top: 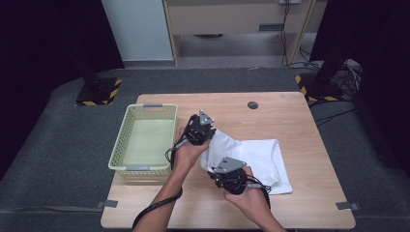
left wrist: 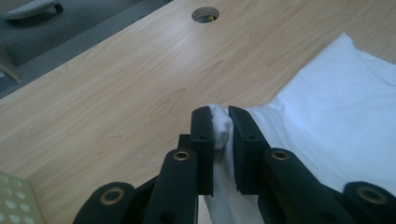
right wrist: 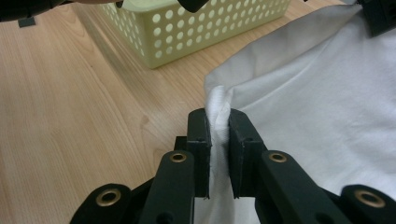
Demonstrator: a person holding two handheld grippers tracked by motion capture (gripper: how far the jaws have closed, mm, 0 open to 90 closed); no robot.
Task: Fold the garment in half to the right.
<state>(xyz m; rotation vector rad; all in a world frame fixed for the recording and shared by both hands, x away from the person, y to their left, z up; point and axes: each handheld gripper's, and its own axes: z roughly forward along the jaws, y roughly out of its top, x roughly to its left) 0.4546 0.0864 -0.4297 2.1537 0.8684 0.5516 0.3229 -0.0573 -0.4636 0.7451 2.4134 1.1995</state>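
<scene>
Basket [top: 143, 139], pale yellow with holed walls, sits just to the outer side of the left gripper [top: 202, 126], and from where I stand nothing lies in it; its bare floor shows through. In the right gripper view the same basket stands ahead and to the left of the jaws, well clear of them. Between the two tools lies the cloth [top: 261, 162], white and folded, spread on the table [top: 290, 121] with its long axis running away from the grippers toward the table's right side; its far end lies flat while the near edge is lifted off the wood. The left gripper [left wrist: 220, 122] has its jaws pressed together on a bunched corner of the cloth [left wrist: 336, 116], the white fold squeezed up between the pads, and the fabric slopes away to the right of the jaws. The right gripper [right wrist: 218, 120] pinches another bunch of the same edge in the same way, the cloth [right wrist: 327, 102] fanning out to the right of its jaws. In the high view the right gripper [top: 231, 176] sits nearer the person than the left, with the lifted edge stretched from one to the other.
</scene>
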